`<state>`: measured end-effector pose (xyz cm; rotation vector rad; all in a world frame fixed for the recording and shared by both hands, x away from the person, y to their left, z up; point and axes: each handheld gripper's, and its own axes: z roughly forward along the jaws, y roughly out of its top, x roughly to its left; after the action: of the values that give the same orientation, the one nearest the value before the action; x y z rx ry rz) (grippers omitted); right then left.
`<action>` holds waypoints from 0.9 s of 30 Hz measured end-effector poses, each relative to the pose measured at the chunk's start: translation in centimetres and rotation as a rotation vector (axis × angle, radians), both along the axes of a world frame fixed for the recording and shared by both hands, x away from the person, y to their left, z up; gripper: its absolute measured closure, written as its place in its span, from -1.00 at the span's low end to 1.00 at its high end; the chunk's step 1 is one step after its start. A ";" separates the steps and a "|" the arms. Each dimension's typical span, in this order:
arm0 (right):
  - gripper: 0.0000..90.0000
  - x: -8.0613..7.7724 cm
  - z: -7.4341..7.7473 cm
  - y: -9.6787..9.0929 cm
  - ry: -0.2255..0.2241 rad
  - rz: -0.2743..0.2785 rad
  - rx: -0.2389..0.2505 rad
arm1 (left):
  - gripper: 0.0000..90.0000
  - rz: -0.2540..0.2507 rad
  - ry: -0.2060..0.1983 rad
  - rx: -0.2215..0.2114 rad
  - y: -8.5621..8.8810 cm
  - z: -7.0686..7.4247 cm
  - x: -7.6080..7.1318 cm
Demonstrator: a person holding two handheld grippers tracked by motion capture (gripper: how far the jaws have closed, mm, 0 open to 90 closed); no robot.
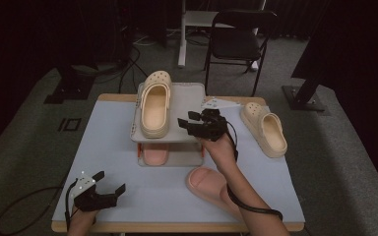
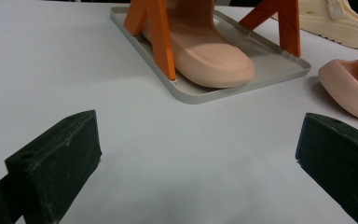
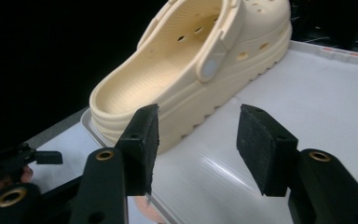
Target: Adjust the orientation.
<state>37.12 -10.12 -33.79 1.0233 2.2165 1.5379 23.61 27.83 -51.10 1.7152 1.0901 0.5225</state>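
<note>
— Since the cream clog (image 1: 154, 104) already sits on the left half of the rack's top shelf (image 1: 189, 105), which step would you say is in hand?

— Judging from that, the placing of the first shoe looks finished. The right gripper (image 1: 191, 123) hangs over the empty right half of the shelf, just beside the clog's heel, its jaws half apart with nothing between them; in the right gripper view the pads (image 3: 145, 140) stand clear of the sole.

— And the next move?

— Probably fetching the second cream clog (image 1: 265, 129), which lies on the table (image 1: 108, 162) to the right of the rack. That calls for swinging the hand right and down, then closing on the heel rim.

— Anything in the way?

— The pink slipper (image 1: 210, 183) lies under the right forearm, near the front edge, so the arm must pass over it. Another pink slipper (image 2: 205, 53) is on the lower shelf between the orange legs (image 2: 156, 32).

— The other hand?

— The left gripper (image 1: 109, 186) rests near the front left corner, jaws wide and empty, well apart from the rack.
</note>
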 end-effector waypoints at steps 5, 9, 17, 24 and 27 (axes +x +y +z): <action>0.05 -0.5 0.3 -1.5 -0.003 -0.005 0.015 | -1.00 -0.002 0.003 0.001 -0.1 -0.1 0.1; 0.03 -0.9 0.2 -2.5 -0.009 -0.012 0.017 | -1.00 -0.005 0.003 0.003 -0.2 -0.1 0.0; 0.01 -1.6 -0.3 -4.6 -0.010 -0.027 0.032 | -1.00 -0.010 0.000 0.005 -0.2 -0.1 0.1; -0.01 -2.9 -1.2 -6.6 -0.026 -0.033 0.041 | -1.00 -0.012 -0.003 0.001 -0.2 -0.1 0.1; -0.01 -3.6 -1.8 -7.5 -0.026 -0.039 0.043 | -1.00 -0.015 -0.002 0.001 -0.2 -0.1 0.1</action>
<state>33.53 -17.65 -35.57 1.0457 2.1427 1.5794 23.68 27.60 -51.19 1.7218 1.0756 0.5152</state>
